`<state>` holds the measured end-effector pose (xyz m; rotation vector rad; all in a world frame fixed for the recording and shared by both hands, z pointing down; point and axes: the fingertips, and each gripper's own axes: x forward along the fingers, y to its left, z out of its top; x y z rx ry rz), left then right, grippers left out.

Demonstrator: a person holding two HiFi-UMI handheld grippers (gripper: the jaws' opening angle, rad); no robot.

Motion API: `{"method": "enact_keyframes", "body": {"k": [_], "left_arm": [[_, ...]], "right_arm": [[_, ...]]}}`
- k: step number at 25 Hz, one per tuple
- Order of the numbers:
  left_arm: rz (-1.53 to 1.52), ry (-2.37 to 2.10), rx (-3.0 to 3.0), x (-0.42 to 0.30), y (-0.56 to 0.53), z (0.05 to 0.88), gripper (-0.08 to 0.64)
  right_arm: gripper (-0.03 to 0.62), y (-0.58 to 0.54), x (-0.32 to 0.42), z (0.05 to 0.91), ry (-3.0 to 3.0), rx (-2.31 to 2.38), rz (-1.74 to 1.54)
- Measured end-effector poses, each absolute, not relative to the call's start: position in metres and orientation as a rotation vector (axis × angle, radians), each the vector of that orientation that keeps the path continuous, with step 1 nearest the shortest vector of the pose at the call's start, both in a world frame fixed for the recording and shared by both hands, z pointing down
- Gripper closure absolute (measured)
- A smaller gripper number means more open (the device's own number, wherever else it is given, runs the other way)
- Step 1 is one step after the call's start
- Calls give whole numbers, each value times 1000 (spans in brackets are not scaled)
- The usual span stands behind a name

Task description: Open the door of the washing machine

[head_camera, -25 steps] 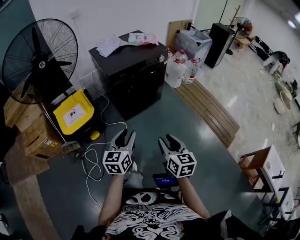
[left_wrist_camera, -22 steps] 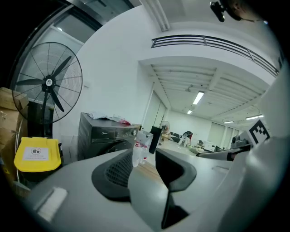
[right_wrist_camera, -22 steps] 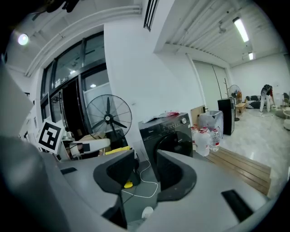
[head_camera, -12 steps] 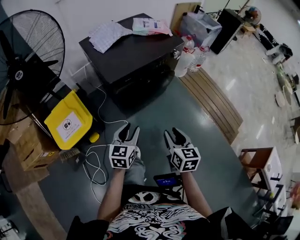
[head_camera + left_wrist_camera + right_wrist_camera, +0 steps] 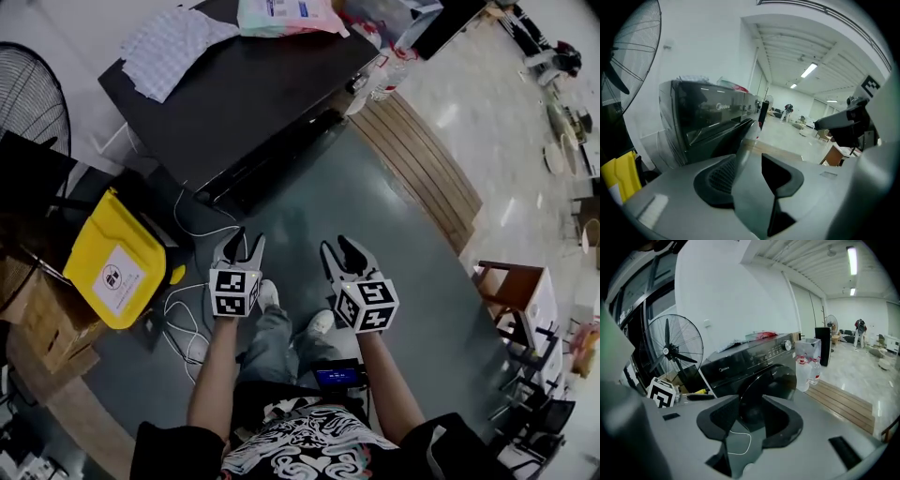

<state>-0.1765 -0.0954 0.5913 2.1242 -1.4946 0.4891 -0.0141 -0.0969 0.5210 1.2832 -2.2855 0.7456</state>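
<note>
The black washing machine (image 5: 234, 89) stands at the top of the head view. Its front (image 5: 277, 155) faces me. The right gripper view shows its round dark door (image 5: 771, 385) shut, below the control panel (image 5: 776, 348). My left gripper (image 5: 240, 247) is open and empty, held in the air in front of the machine; in the left gripper view the machine (image 5: 710, 117) lies ahead to the left. My right gripper (image 5: 338, 251) hangs beside it at the same height. Its jaws are wide apart and closing slightly, with nothing between them. Neither gripper touches the machine.
A yellow bin (image 5: 112, 258), cardboard boxes (image 5: 42, 323) and a standing fan (image 5: 28, 89) are at the left. A white cable (image 5: 187, 319) lies on the floor. Water bottles (image 5: 386, 77) and wooden planks (image 5: 422, 164) are to the right. Papers (image 5: 173, 37) lie on the machine's top.
Both grippers have come forward and down toward the washing machine, which now fills more of the head view. Both have stayed open and empty.
</note>
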Motion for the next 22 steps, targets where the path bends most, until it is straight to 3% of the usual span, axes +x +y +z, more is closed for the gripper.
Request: {"method": "enact_keyframes", "body": {"k": [13,22], "left_arm": [[655,-1417,2095,-184,-170,712,391],[667,-1388,2132,-168,-207,732,406]], "right_arm": [[439,-130,-28,600,-2192,1249,845],[443,-140,-30,623,-2167,1266,888]]}}
